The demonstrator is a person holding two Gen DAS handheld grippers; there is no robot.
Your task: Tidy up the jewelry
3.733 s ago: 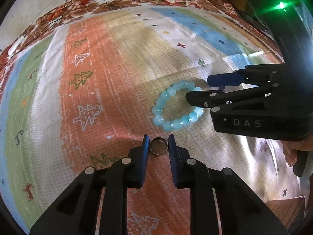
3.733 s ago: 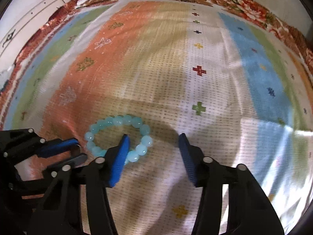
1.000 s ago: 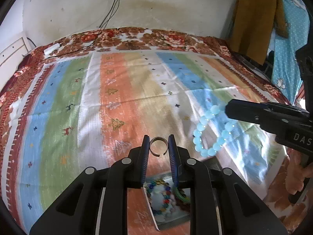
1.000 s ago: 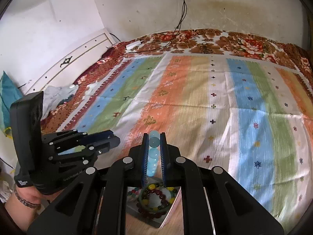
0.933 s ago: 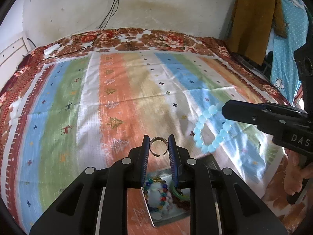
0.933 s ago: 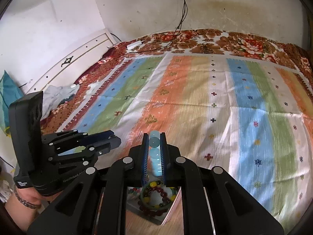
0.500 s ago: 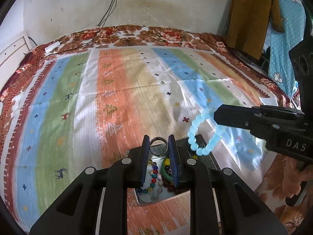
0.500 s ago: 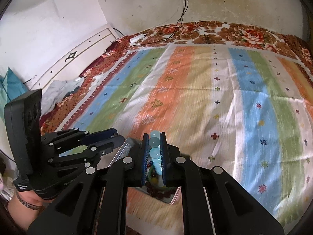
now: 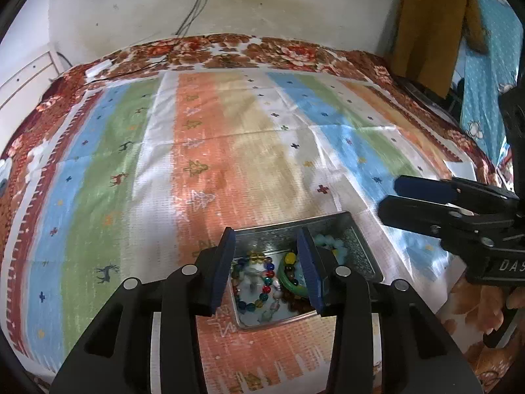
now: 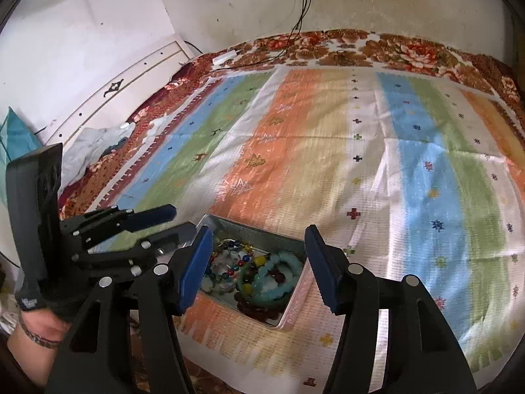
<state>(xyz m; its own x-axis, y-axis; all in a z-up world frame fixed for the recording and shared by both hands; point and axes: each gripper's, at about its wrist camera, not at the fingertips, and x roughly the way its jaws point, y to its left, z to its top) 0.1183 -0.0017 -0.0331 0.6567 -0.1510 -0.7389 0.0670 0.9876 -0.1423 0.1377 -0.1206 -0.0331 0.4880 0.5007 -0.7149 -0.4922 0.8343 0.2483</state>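
My left claw (image 9: 266,264) hangs with its ribbed blue pads spread apart and empty, directly above the shallow rectangular metal tin (image 9: 356,239); my right claw (image 10: 257,267) is likewise spread wide and empty over the same tin (image 10: 249,228); inside lie a pale aqua glass-bead bracelet (image 10: 279,279), a multicoloured bead bracelet (image 9: 254,282) and a smooth green bangle (image 9: 290,284), heaped together; the tin rests on the striped woven bedspread (image 9: 229,151) covering the bed.

The bedspread (image 9: 229,138) was striped orange, green, blue, white; the aqua bracelet (image 10: 279,274) lay among multicoloured beads (image 9: 259,282).
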